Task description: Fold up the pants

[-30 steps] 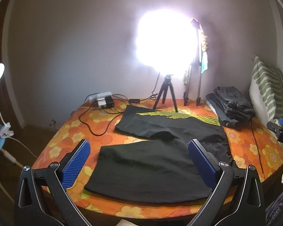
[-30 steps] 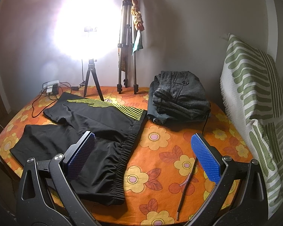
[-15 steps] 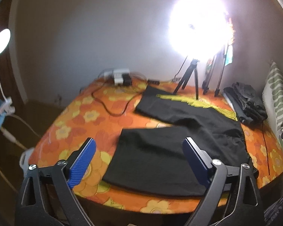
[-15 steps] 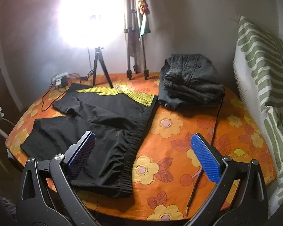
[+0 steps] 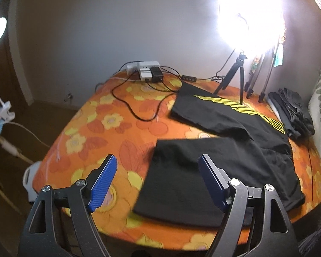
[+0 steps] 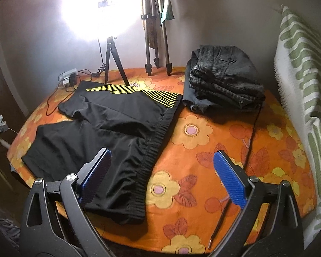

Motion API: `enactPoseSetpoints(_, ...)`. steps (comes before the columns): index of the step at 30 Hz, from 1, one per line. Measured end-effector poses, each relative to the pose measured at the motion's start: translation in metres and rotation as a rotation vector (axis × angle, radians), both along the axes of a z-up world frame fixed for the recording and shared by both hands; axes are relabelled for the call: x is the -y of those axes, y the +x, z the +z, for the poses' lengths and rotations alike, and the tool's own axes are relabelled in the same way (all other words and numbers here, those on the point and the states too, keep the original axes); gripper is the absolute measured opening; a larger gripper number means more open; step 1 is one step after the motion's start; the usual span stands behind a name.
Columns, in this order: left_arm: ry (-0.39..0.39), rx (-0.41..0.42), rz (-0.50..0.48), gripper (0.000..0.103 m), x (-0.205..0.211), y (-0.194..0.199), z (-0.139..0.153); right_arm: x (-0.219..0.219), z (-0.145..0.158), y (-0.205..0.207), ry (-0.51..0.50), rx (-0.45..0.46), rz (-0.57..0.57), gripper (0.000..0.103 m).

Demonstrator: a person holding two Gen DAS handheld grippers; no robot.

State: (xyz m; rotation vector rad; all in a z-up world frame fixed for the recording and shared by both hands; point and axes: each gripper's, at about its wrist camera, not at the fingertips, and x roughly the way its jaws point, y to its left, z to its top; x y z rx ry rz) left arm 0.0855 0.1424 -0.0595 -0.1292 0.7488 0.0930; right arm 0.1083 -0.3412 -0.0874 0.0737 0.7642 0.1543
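Black pants with yellow stripes [image 5: 214, 150] lie spread flat on the orange flowered bed cover [image 5: 100, 132], legs apart, waistband to the right. My left gripper [image 5: 158, 182] is open and empty, above the hem of the near leg. In the right wrist view the pants [image 6: 109, 132] lie at the left with their elastic waistband [image 6: 158, 141] running down the middle. My right gripper [image 6: 160, 182] is open and empty, above the near end of the waistband.
A stack of folded dark clothes [image 6: 222, 83] sits at the back right. A bright lamp on a small tripod [image 6: 113, 62], a taller tripod [image 6: 156, 42], a power strip with cables [image 5: 145, 72] and a striped pillow [image 6: 303, 81] border the bed. A thin black cord [image 6: 252, 137] lies at the right.
My left gripper has swung left and forward toward the near leg hem. My right gripper has moved closer over the waistband. The pants have not moved.
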Motion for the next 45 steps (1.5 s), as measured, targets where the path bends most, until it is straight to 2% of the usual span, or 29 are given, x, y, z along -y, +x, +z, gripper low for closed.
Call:
enactPoseSetpoints(5, 0.011, -0.008, -0.026, 0.078, -0.001, 0.037, 0.005, 0.005, 0.003, 0.04, 0.032, -0.015, 0.042, 0.097)
enactPoseSetpoints(9, 0.021, -0.019, -0.047, 0.078, 0.009, 0.07, 0.01, -0.007, 0.001, 0.083, -0.064, 0.02, 0.142, 0.097)
enactPoseSetpoints(13, 0.044, -0.027, -0.079, 0.078, 0.028, 0.109, 0.012, -0.021, -0.013, 0.136, -0.147, 0.001, 0.221, 0.097)
enactPoseSetpoints(14, 0.041, -0.034, -0.087, 0.078, 0.033, 0.122, 0.011, -0.024, -0.016, 0.149, -0.155, -0.013, 0.233, 0.093)
enactPoseSetpoints(15, 0.034, -0.038, -0.093, 0.078, 0.036, 0.131, 0.01, -0.025, -0.02, 0.16, -0.158, -0.025, 0.241, 0.082)
enactPoseSetpoints(17, 0.016, -0.053, -0.095, 0.078, 0.043, 0.155, 0.006, -0.03, -0.031, 0.193, -0.151, -0.089, 0.282, 0.072)
enactPoseSetpoints(21, -0.017, -0.087, -0.106, 0.078, 0.06, 0.202, -0.006, -0.034, -0.05, 0.243, -0.14, -0.165, 0.326, 0.072)
enactPoseSetpoints(23, -0.05, -0.111, -0.104, 0.078, 0.066, 0.226, -0.015, -0.036, -0.056, 0.26, -0.176, -0.176, 0.346, 0.072)
enactPoseSetpoints(28, -0.12, -0.162, -0.08, 0.079, 0.073, 0.271, -0.033, -0.041, -0.073, 0.289, -0.218, -0.23, 0.386, 0.072)
enactPoseSetpoints(33, -0.203, -0.194, -0.014, 0.079, 0.069, 0.313, -0.051, -0.051, -0.085, 0.305, -0.272, -0.26, 0.447, 0.072)
enactPoseSetpoints(45, -0.306, -0.269, 0.124, 0.079, 0.062, 0.381, -0.086, -0.073, -0.108, 0.322, -0.34, -0.32, 0.558, 0.072)
